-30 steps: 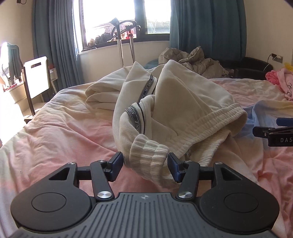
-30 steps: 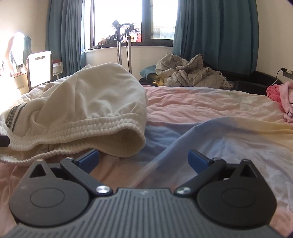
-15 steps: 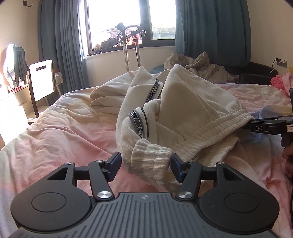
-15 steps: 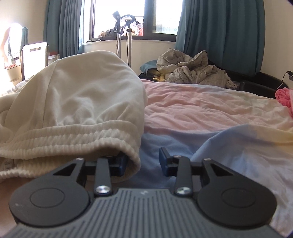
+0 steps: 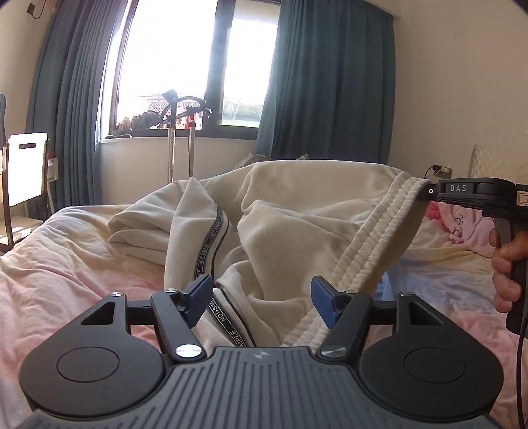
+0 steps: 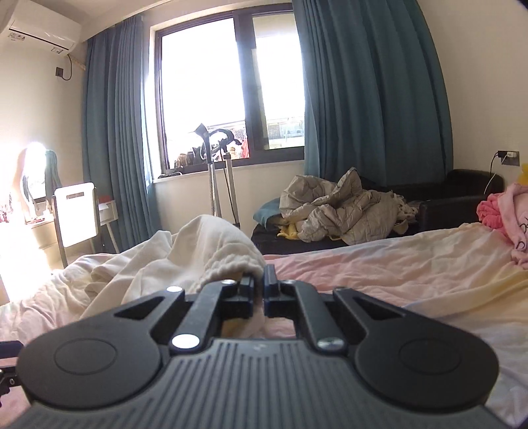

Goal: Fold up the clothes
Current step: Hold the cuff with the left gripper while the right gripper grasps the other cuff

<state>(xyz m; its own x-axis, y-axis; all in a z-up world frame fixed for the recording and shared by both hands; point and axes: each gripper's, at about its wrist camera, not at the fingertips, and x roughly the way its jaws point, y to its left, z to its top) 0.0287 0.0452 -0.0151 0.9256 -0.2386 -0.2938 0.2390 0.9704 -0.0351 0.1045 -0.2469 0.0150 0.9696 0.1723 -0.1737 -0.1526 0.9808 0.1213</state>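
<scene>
Cream garment (image 5: 297, 211) — right gripper (image 6: 259, 290) clamps waistband | left gripper (image 5: 262, 302) spread

Bedroom in home. Big bed (image 6: 379, 274) with soft pink and yellow cover fills most of room. Long blue curtains (image 6: 373, 99) hang beside bright window (image 6: 231, 85). Air conditioner (image 6: 39, 31) high on wall. White chair (image 6: 77, 214) near desk at left. Crumpled grey quilt (image 6: 343, 211) heaped on dark couch (image 6: 458, 198). Pink clothes (image 6: 505, 211) piled at bed's edge. Plug in wall socket (image 6: 508, 158).
</scene>
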